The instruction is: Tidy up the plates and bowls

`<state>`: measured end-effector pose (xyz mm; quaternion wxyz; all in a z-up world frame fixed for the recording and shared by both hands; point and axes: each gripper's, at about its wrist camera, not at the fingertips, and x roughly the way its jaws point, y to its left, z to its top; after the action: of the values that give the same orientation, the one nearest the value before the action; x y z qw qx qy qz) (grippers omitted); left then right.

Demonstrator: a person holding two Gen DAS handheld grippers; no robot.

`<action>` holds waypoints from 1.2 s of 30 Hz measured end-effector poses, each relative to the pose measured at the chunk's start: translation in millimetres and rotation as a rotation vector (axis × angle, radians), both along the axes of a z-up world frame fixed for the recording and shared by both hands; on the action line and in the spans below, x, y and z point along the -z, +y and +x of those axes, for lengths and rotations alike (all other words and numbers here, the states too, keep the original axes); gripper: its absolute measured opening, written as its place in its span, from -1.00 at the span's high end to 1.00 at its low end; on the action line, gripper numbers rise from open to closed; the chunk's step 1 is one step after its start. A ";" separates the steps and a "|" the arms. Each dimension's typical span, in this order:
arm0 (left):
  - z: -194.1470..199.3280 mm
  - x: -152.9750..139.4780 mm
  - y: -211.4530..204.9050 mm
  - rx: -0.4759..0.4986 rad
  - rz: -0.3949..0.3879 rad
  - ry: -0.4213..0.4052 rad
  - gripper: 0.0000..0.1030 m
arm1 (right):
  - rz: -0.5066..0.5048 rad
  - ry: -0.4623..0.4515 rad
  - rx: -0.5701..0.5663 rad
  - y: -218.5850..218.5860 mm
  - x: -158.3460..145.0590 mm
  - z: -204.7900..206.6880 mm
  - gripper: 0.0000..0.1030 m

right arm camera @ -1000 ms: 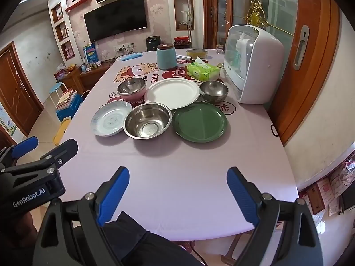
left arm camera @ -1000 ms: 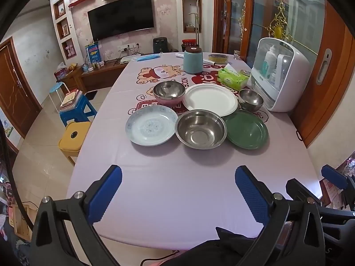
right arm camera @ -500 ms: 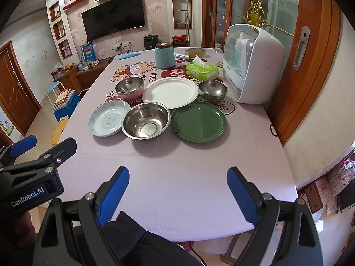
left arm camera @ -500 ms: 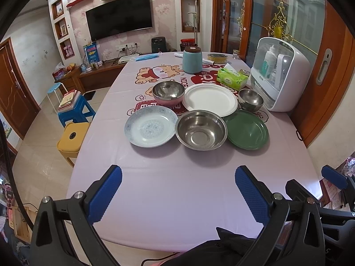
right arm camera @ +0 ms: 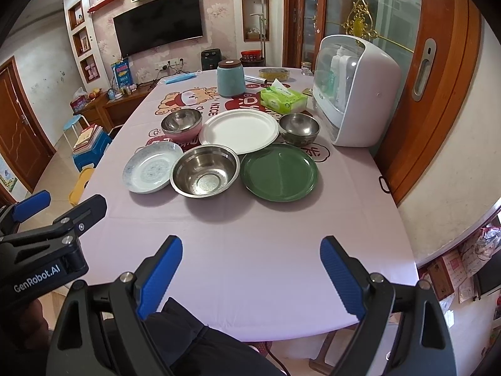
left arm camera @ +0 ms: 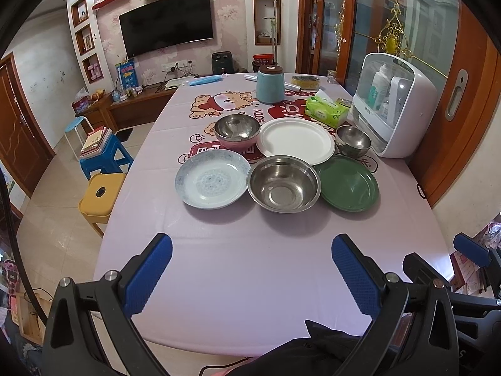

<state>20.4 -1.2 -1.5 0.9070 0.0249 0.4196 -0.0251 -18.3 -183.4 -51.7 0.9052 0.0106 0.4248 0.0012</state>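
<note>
Six dishes sit grouped mid-table. Front row: a pale blue patterned plate (left arm camera: 211, 179), a large steel bowl (left arm camera: 283, 183) and a green plate (left arm camera: 347, 182). Behind them are a pink-sided steel bowl (left arm camera: 237, 131), a white plate (left arm camera: 296, 140) and a small steel bowl (left arm camera: 353, 141). The right wrist view shows the same set: blue plate (right arm camera: 152, 166), large bowl (right arm camera: 205, 169), green plate (right arm camera: 279, 171), white plate (right arm camera: 238, 130). My left gripper (left arm camera: 252, 271) hangs open over the near table edge, nothing between its blue pads. My right gripper (right arm camera: 251, 274) is likewise open and empty, well short of the dishes.
A white countertop cabinet (left arm camera: 393, 103) stands at the table's right edge, with a green tissue pack (left arm camera: 325, 110) and a teal canister (left arm camera: 270, 84) behind the dishes. Stools (left arm camera: 100, 192) stand left of the table. A wooden door (right arm camera: 438, 78) is close on the right.
</note>
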 end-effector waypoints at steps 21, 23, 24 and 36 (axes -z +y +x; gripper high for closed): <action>6.1 12.5 -2.4 0.015 -0.004 0.002 -0.98 | 0.015 0.000 0.022 -5.0 3.9 -2.8 -0.75; 6.0 12.0 -3.0 0.013 -0.004 0.004 -0.98 | 0.020 -0.001 0.030 -4.2 5.4 -3.4 -0.75; 4.6 11.2 -2.0 0.016 -0.004 0.005 -0.98 | 0.023 0.000 0.033 -4.0 6.3 -4.2 -0.75; 2.5 28.1 19.7 0.086 0.003 0.085 -0.98 | 0.056 0.039 0.102 17.0 18.4 -15.4 -0.75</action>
<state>22.9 18.5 -29.5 0.8865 0.0431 0.4562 -0.0643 -33.7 -166.3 -70.1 0.8950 0.0575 0.4411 -0.0336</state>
